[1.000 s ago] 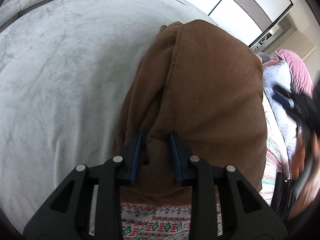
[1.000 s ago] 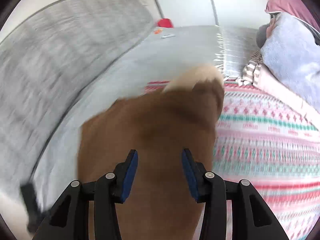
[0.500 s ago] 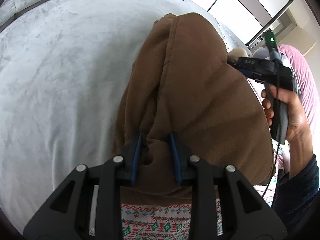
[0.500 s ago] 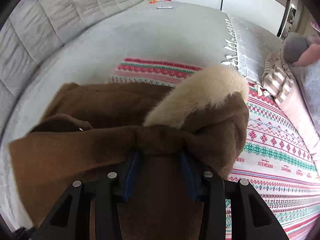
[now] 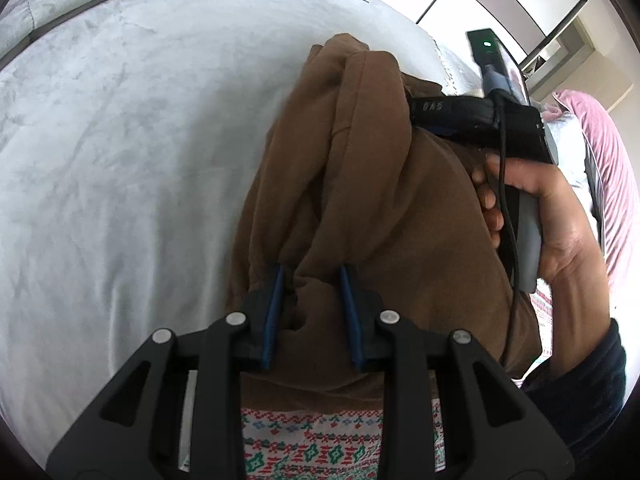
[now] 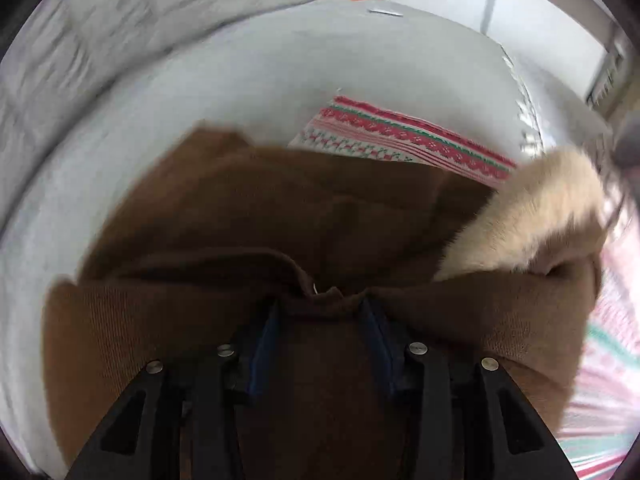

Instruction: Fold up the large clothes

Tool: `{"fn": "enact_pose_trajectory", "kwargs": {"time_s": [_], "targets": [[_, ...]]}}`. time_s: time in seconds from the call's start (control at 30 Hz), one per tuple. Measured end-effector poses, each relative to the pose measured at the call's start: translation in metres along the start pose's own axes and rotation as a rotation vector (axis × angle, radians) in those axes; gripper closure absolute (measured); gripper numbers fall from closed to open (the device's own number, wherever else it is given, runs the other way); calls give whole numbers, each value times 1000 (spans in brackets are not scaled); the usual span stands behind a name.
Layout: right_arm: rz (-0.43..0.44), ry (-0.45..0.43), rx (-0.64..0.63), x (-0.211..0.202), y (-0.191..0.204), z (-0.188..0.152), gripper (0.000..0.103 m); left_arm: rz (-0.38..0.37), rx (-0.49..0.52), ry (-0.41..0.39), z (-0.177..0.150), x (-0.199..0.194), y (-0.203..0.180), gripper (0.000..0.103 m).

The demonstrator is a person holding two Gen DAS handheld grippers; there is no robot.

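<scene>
With both the left tongs [image 5: 312,300] and right tongs [image 6: 324,320] clamped on the brown coat [image 5: 372,184], the fold should land square on the bed [image 5: 120,140], edges kept taut and aligned before either lets go.

left wrist view peers steeply down, close over the bunched brown fabric coat [image 5: 372,184] on a pale grey plush bedspread [image 5: 132,152]; right wrist view looks down closer still, sharing both.

Left of left gripper [image 5: 312,280]: bare grey bedspread [image 5: 120,160], free. Right: brown coat [image 5: 380,184] heaped, right gripper [image 5: 476,114] blocks.
</scene>
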State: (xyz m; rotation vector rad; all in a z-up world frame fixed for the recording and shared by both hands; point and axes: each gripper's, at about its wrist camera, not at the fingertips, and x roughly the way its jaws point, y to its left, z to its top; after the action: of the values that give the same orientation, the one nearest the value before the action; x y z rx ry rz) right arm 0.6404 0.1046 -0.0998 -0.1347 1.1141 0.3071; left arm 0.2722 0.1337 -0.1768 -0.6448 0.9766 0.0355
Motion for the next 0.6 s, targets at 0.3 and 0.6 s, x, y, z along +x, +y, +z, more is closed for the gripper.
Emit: {"fn": "enact_pose_trajectory", "kwargs": {"time_s": [0.3,0.6], "targets": [[146,-160,70,-91,-25,-29,59,-31,-1,15,2,0,7,72],[173,-87,30,-159,-44,-204,57,-23,-1,12,3,-1,9,71]]}}
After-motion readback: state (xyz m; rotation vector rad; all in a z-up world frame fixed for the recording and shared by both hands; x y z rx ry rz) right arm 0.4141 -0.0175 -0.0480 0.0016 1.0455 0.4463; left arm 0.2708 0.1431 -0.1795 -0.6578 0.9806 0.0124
